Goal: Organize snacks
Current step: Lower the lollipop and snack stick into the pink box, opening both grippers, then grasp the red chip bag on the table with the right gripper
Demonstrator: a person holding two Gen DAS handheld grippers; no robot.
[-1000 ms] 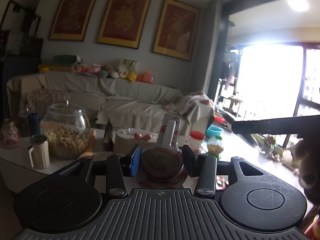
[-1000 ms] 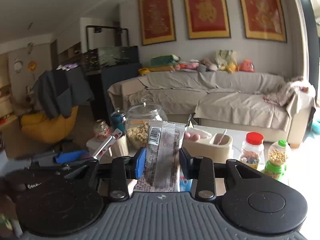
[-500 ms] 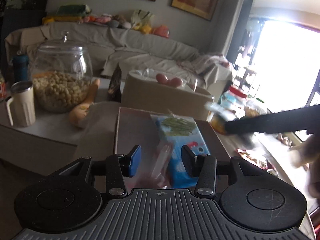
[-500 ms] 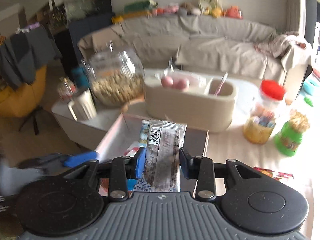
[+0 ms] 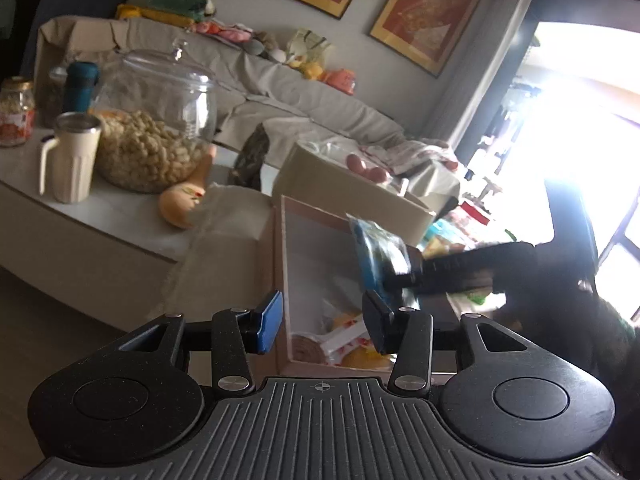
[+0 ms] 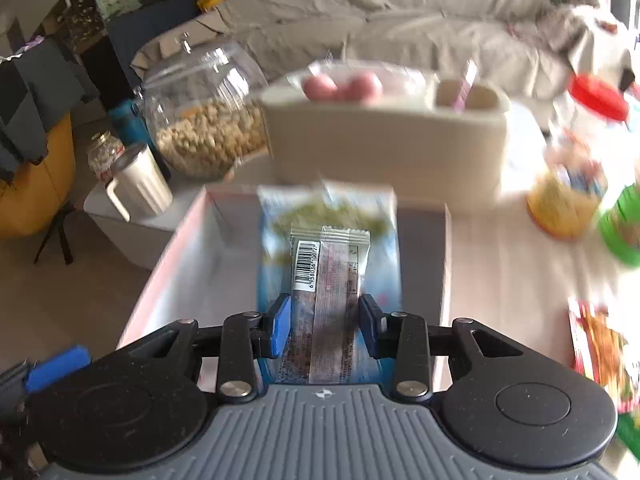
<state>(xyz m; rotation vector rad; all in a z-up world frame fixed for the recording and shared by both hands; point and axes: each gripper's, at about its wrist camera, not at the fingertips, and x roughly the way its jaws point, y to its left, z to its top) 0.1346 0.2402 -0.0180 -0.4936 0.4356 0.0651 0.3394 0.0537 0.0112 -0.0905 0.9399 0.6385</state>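
Right fingers (image 6: pixel 325 327) pinching a snack packet (image 6: pixel 329 264) above the open box (image 6: pixel 168 248), left fingers (image 5: pixel 323 322) apart, empty.

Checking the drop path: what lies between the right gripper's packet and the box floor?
In the right wrist view, a blue snack bag lies directly under the held packet, inside the box.

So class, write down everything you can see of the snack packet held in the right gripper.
The snack packet is a small clear-plastic wrapper with crimped top edge, a back seam running lengthwise, a white barcode label and fine print; the contents look dark brown. It stands lengthwise between the right gripper's blue pads, which clamp its sides, over the open box and a blue bag.
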